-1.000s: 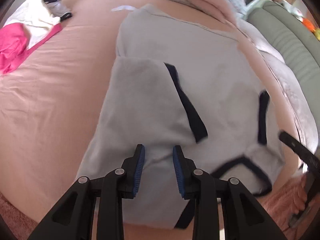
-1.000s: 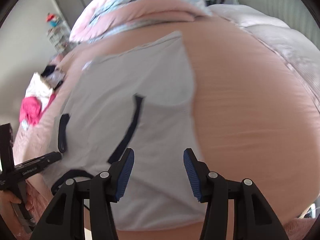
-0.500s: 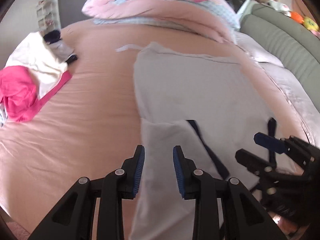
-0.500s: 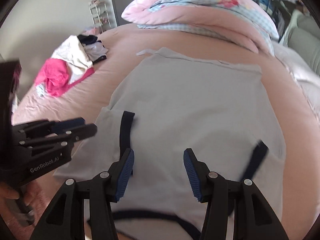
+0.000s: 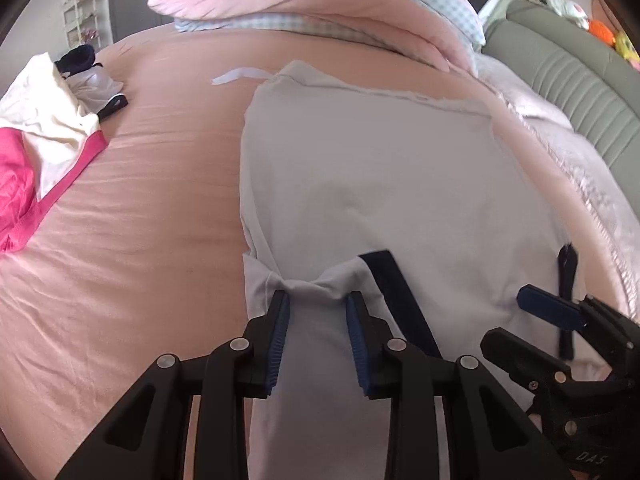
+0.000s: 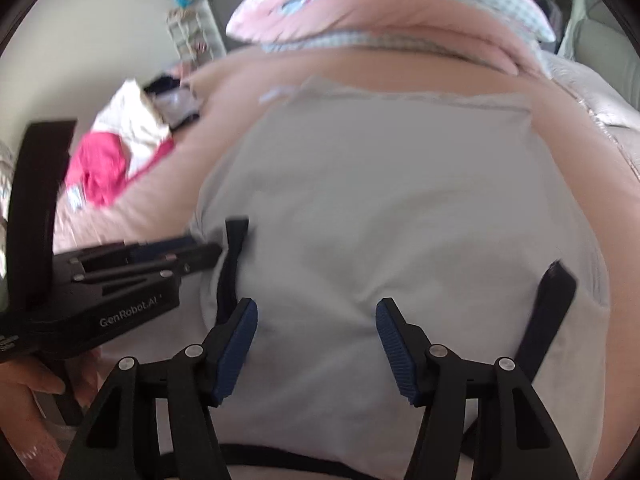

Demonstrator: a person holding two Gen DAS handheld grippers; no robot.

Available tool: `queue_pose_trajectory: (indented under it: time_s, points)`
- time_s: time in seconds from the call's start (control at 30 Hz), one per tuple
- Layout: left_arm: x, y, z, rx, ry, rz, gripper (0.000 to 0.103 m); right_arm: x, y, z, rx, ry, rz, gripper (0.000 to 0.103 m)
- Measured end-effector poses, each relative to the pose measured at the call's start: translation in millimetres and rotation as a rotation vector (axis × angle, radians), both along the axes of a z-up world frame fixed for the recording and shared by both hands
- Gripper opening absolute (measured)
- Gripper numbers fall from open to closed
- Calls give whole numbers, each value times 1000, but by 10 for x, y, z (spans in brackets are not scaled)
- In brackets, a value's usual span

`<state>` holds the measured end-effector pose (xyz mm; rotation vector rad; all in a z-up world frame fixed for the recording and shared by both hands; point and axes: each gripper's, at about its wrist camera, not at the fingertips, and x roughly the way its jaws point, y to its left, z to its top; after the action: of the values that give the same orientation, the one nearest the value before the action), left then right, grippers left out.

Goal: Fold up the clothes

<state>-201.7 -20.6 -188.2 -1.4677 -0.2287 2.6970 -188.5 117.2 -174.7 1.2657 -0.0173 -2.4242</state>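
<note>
Right up close with the left gripper [image 5: 317,312]: jaws part-way apart, tips down on the folded-in sleeve [image 5: 316,364] of a pale grey short-sleeved shirt with navy trim [image 5: 380,168], a small ridge of cloth bunched between the blue pads [image 5: 280,320], no firm pinch to be seen. Just beside the right pad, the sleeve's navy cuff band [image 5: 400,300], running diagonally across the shirt body.

Over to the right gripper [image 6: 316,328]: jaws opening, well apart, nothing clamped, only flat grey cloth under the gap. Hovering low over the near part of the shirt, between the two navy bands, with the other sleeve's band [image 6: 548,312] off to its right. At the bottom-left corner of the right wrist view, a hand [image 6: 24,396] wrapped round the left gripper's handle.

Further out, the shirt lying flat on the salmon-pink bed sheet [image 5: 140,220], far edge straight across, a small white strip [image 5: 240,74] on the sheet just beside its far-left corner.

Away to the left, well apart from the shirt, a heap of white and hot-pink clothes [image 5: 40,120], with a dark and silver-grey garment [image 5: 92,80] touching it behind.

At the far end, a folded pink quilt with blue check [image 5: 320,0]; along the right, a grey-green padded headboard [image 5: 580,88].
</note>
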Motion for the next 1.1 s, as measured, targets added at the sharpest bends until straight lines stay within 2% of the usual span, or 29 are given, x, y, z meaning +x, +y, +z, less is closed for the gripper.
queue_pose_trajectory:
  time_s: [0.13, 0.27, 0.3, 0.37, 0.43, 0.5, 0.6, 0.67, 0.77, 0.83, 0.9, 0.93, 1.03, 1.1]
  points:
    - [158, -124, 114, 76, 16, 29, 27, 36, -216, 65, -59, 18, 119, 61]
    - [409, -220, -68, -13, -52, 47, 27, -43, -405, -209, 174, -7, 75, 61]
    - [475, -281, -95, 5, -62, 59, 27, -73, -322, -246, 140, -27, 56, 61]
    - [620, -431, -53, 109, -22, 95, 28, -112, -138, -164, 59, -65, -16, 60]
    - [619, -484, 19, 151, 14, 122, 34, -72, -83, -22, 6, -43, -39, 63]
    - [473, -413, 94, 146, 41, 101, 35, -12, -109, 79, -23, -13, -17, 63]
    - [168, -281, 95, 142, 58, 71, 35, 7, -333, -47, 47, -25, 60, 63]
    - [-25, -321, 8, 164, 29, 137, 35, -18, -502, -213, 166, -53, 63, 63]
    - [-180, -386, -112, 85, -63, 211, 35, 2, -515, -161, 198, -31, 51, 63]
    - [-68, -482, -1, 147, -17, 236, 35, -8, -434, -76, 198, -8, 25, 63]
    - [113, -495, 121, 156, 17, 224, 35, -21, -272, 32, 157, 21, -3, 64]
    - [200, -460, 150, 140, 22, 197, 35, -46, -204, 75, 125, 20, -13, 65]
    - [463, -270, 146, 0, 6, 74, 35, -112, -125, 109, 58, -15, -17, 65]
    - [647, -161, 90, -200, 31, 73, 35, -72, -114, 76, 64, -32, -10, 65]
